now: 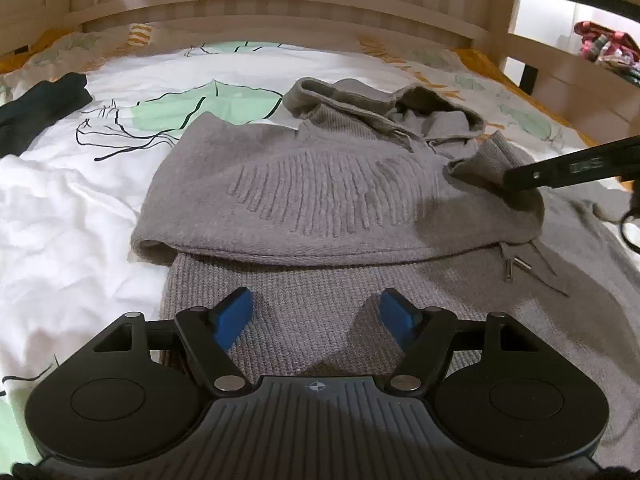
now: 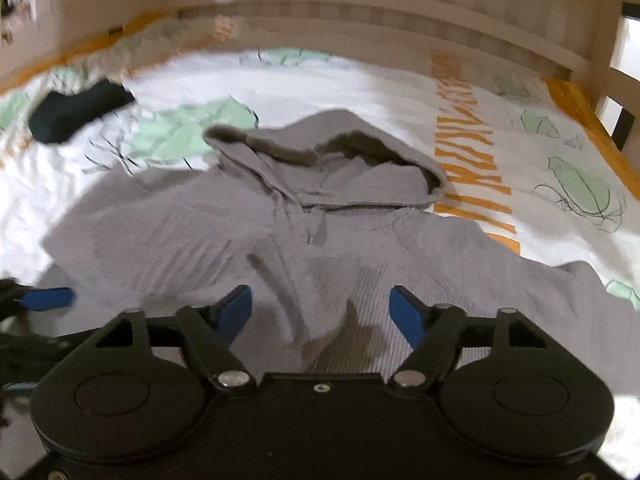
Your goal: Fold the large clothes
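Both tongs, left (image 1: 316, 318) and right (image 2: 322, 314), are hanging wide open over the hoodie (image 1: 320, 184), gripping nothing. Right view is blurring; hoodie's hem is running out of frame.

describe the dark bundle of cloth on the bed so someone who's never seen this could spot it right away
Start at the bed's printed white duvet with green leaves. The grey hoodie lies in its middle; look past its left side toward the headboard. The dark bundle sits there alone, small, rumpled and near-black, apart from the hoodie.

left gripper (image 1: 316, 314): fingers spread apart, holding nothing | right gripper (image 2: 320, 314): fingers spread apart, holding nothing
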### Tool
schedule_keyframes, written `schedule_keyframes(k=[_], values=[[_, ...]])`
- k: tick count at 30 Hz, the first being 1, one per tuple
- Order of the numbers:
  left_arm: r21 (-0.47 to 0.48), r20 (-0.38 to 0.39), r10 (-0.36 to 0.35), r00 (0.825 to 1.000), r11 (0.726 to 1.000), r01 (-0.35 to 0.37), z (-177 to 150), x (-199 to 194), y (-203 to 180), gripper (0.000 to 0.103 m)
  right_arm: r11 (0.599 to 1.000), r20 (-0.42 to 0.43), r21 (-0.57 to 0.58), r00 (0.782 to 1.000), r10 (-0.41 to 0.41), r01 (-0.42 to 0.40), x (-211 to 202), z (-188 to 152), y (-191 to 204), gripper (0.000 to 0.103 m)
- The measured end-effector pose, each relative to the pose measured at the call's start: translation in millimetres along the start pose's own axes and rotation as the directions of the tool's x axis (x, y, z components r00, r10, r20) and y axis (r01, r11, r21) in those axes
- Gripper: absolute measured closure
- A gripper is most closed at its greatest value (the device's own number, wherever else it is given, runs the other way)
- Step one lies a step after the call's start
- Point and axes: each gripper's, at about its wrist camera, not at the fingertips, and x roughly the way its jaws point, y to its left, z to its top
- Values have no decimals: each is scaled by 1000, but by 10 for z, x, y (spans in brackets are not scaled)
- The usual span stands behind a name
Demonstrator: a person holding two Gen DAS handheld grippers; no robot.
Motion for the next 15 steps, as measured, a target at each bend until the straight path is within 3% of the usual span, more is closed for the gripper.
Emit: schedule_keyframes(k=[1,2,8,11,15], values=[[-3,1,-3,1000,1000,3,-17,-7,12,33,1000,-14,4,1000,11,-11,47,17,-23,65],[-4,3,-4,1000,1000,4,-24,-9,13,33,999,-20,26,999,42,-42,73,39,-76,90],[-6,12,-4,1000,1000,4,-53,-9,6,32,968,149,243,988,34,-70,-405,-2,-668,91],[-5,12,-4,1000,1000,4,-53,-8,8,31,953,83,302,997,-9,-16,-378,-227,-929,90],[-5,12,-3,1000,1000,3,-58,-11,8,31,922,-27,384,997,70,-54,-167,-587,-1167,77]])
